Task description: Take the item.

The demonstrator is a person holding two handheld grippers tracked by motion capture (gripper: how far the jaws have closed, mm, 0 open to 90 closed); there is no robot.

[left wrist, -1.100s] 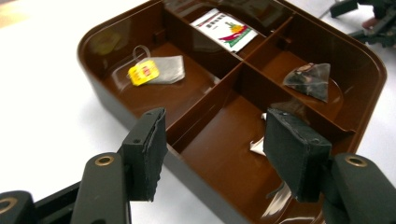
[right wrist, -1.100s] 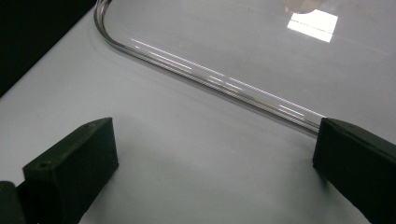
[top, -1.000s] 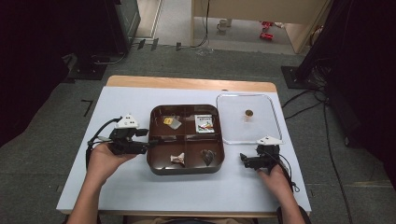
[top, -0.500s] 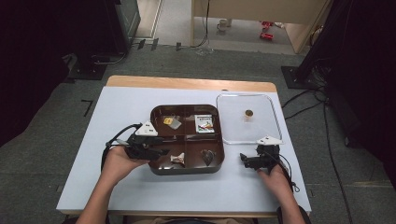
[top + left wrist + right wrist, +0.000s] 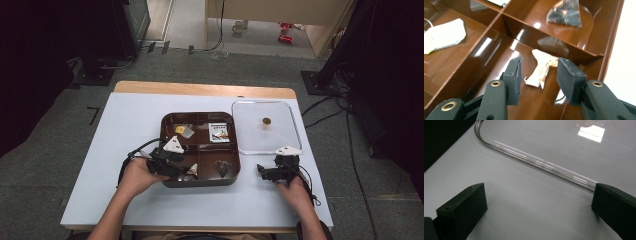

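A brown tray (image 5: 170, 121) with compartments sits mid-table. My left gripper (image 5: 186, 170) reaches into its near left compartment, jaws open either side of a crumpled white and tan wrapper (image 5: 539, 68), not touching it. The same wrapper (image 5: 192, 170) shows at the gripper's tip from above. A dark packet (image 5: 565, 13) lies in the neighbouring compartment, a pale packet (image 5: 445, 35) in another. My right gripper (image 5: 261, 171) rests open on the white table to the tray's right, close to the rim of a clear lid (image 5: 536, 161).
The clear plastic lid (image 5: 250, 142) lies right of the tray with a small brown knob (image 5: 266, 120) at its middle. A white card packet (image 5: 218, 132) lies in the tray's far right compartment. Bare white tabletop (image 5: 125, 125) spreads left of the tray.
My left gripper has moved right from beside the tray into its near left compartment, over the wrapper. The right gripper has stayed put.
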